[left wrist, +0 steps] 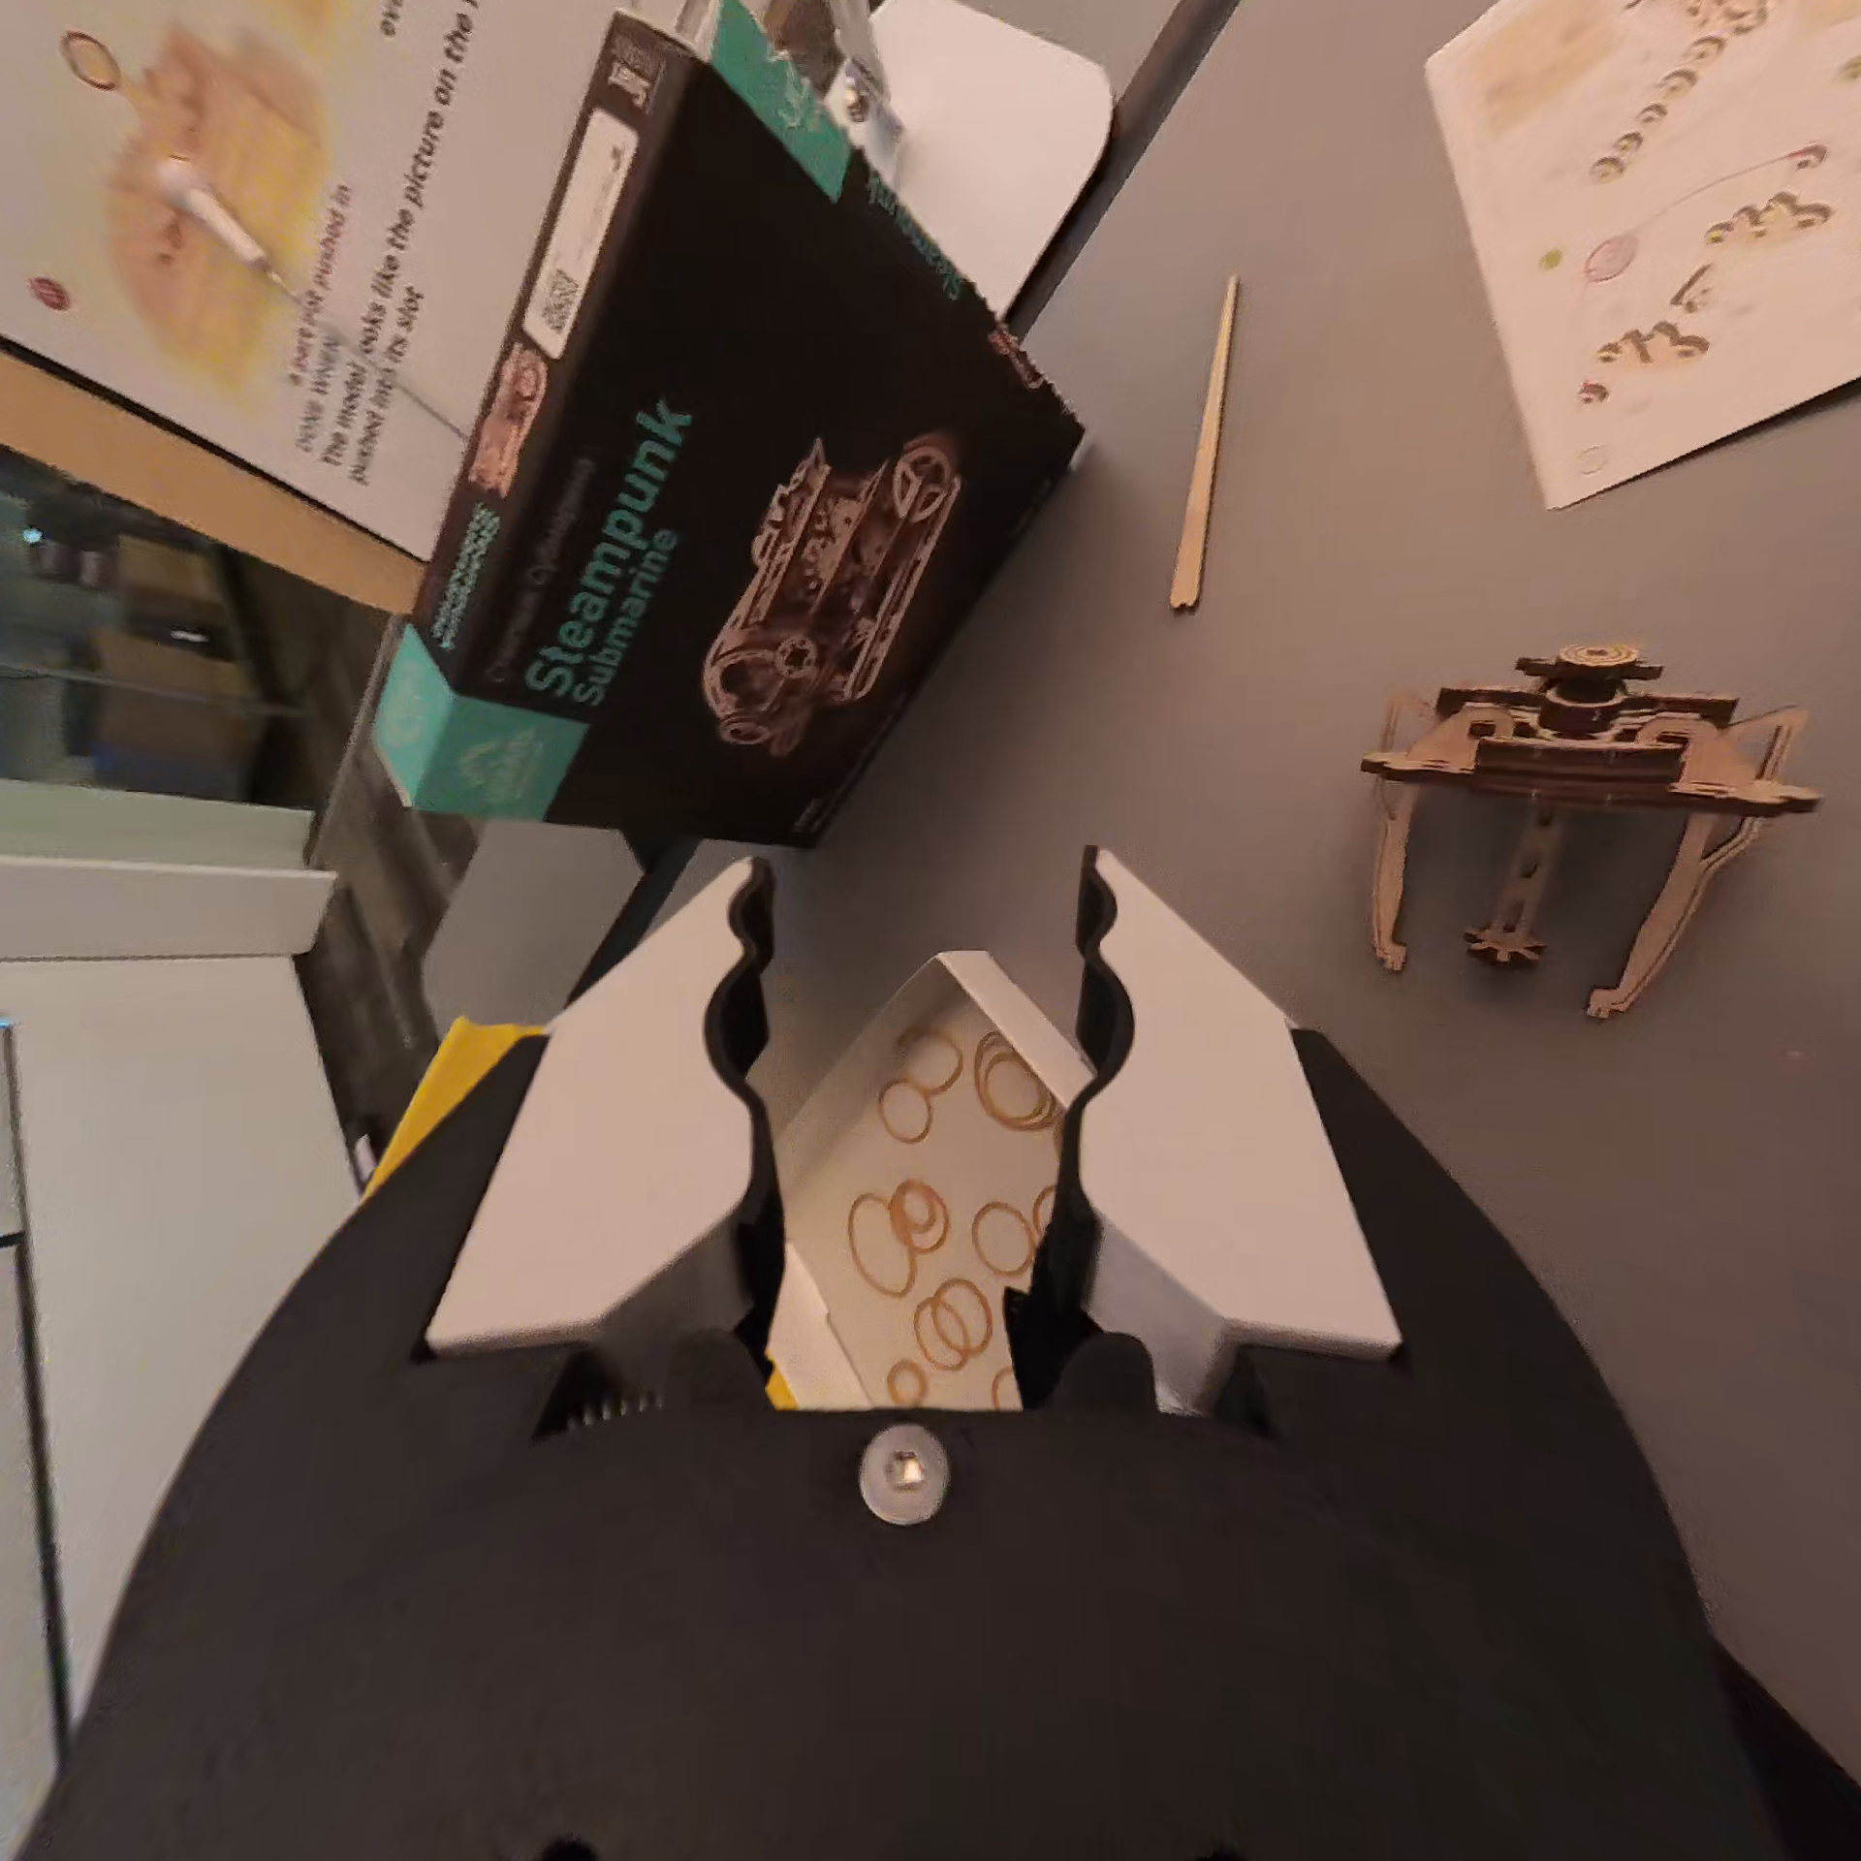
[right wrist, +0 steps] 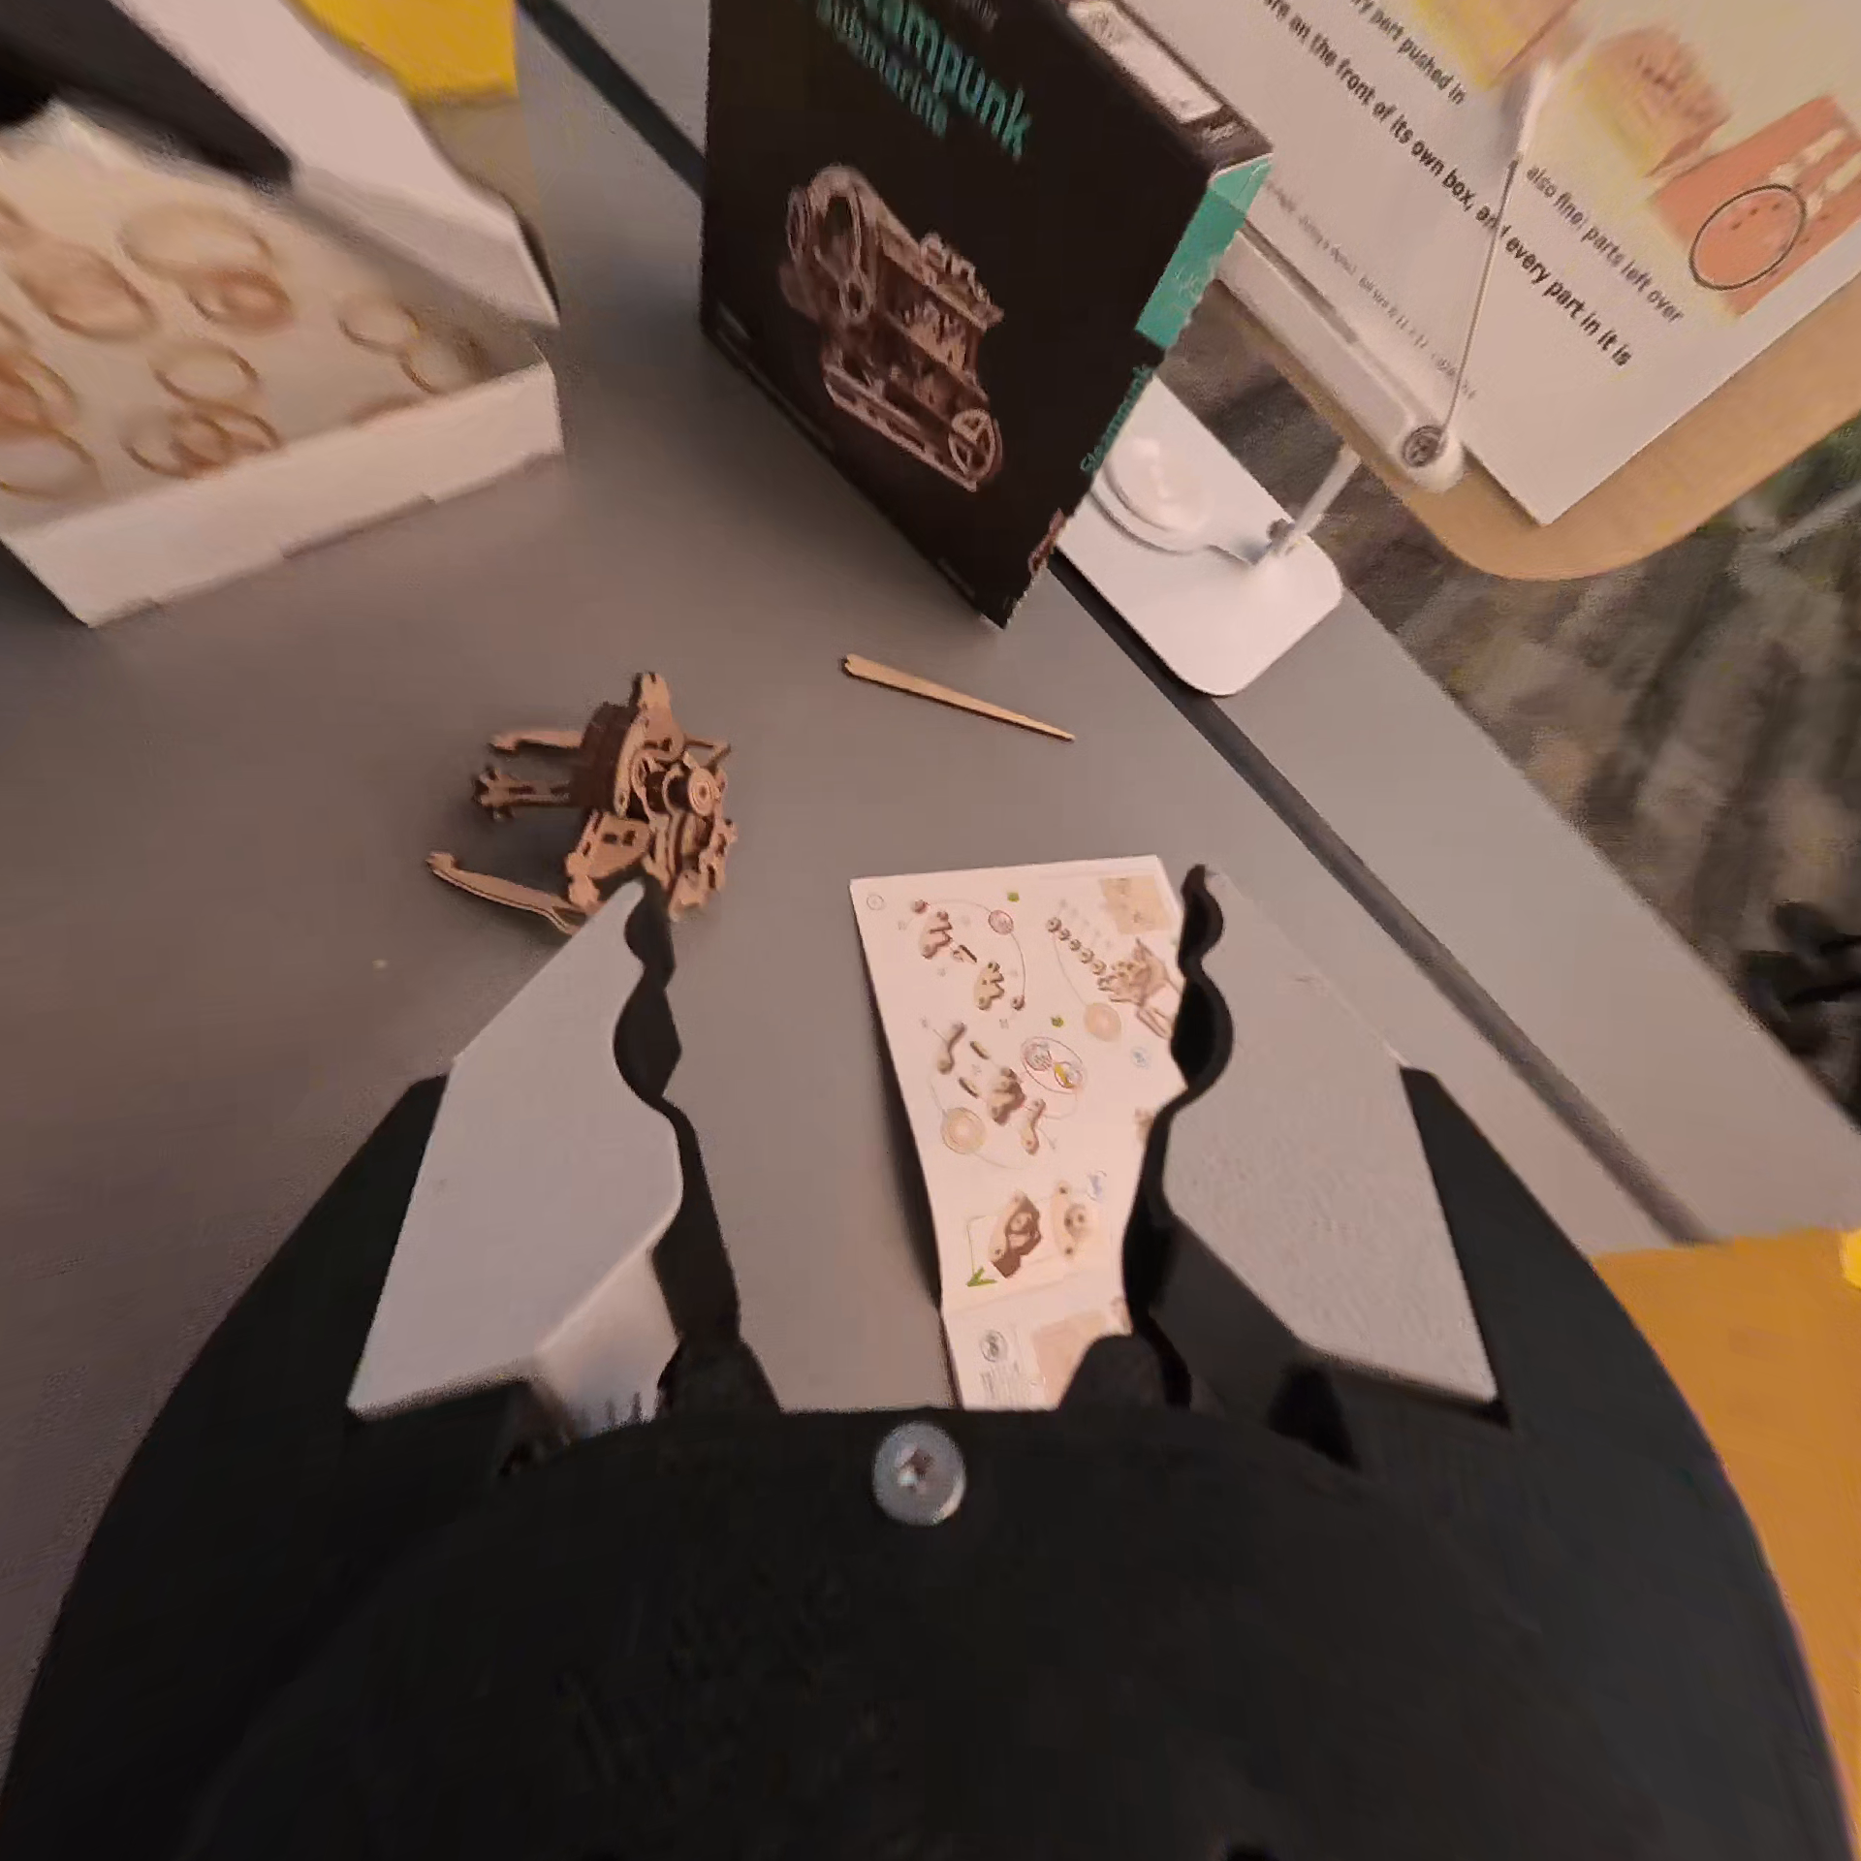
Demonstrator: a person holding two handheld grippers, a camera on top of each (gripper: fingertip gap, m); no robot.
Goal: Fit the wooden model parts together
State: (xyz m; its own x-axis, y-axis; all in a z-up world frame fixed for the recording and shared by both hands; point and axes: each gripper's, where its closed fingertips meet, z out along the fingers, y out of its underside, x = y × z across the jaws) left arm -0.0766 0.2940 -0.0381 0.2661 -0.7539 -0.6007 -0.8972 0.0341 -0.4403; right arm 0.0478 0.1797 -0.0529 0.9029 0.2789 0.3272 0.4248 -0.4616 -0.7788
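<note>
Lying on the grey table (left wrist: 1259,705), the half-built wooden model (left wrist: 1581,796) is held by neither gripper and rests well apart from both. The left gripper (left wrist: 921,906) is spread and empty above a white tray (left wrist: 967,982) of thin wooden rings (left wrist: 911,1234), probably kept there so that small parts can be picked without scattering. The right gripper (right wrist: 921,926) is likewise spread, with nothing between its fingers, above the instruction sheet (right wrist: 1017,1067), which is laid flat near the model, apparently for reference. A pointed wooden stick (right wrist: 952,695) is left between the model and the black kit box (right wrist: 937,292), which is stood upright at the table's far edge, so its cover picture can be seen. No parts appear to be joined at this moment.
</note>
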